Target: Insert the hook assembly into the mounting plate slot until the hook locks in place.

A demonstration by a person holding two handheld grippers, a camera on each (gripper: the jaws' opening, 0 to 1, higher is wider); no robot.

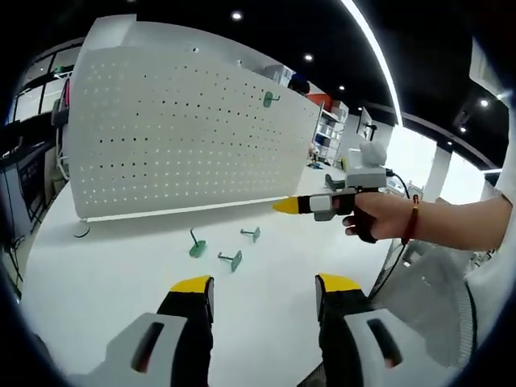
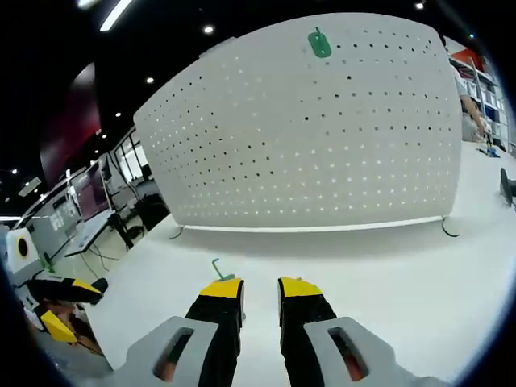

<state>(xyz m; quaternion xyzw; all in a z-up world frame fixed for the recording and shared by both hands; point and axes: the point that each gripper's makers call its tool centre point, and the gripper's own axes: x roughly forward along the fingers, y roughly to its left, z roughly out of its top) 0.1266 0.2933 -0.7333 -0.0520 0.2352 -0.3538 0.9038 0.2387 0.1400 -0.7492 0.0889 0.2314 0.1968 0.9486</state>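
A white pegboard (image 1: 185, 137) stands upright on the white table (image 1: 105, 274), with one green hook (image 1: 270, 99) mounted near its top. Three loose green hooks lie on the table in front of it: (image 1: 197, 244), (image 1: 251, 233), (image 1: 231, 260). My left gripper (image 1: 264, 284) is open wide, short of those hooks, with nothing between its jaws. A hand holds my right gripper (image 1: 300, 205) above the table to the right. In the right gripper view the pegboard (image 2: 322, 137) carries the mounted hook (image 2: 319, 42). The right gripper (image 2: 261, 288) has a narrow empty gap, and a green hook (image 2: 218, 269) lies just beyond its left jaw.
The pegboard rests on small feet (image 2: 448, 230) near the table's middle. A fan guard (image 1: 427, 290) sits at the right table edge. Desks and shelves stand in the room behind. The left gripper (image 2: 64, 306) shows at the lower left of the right gripper view.
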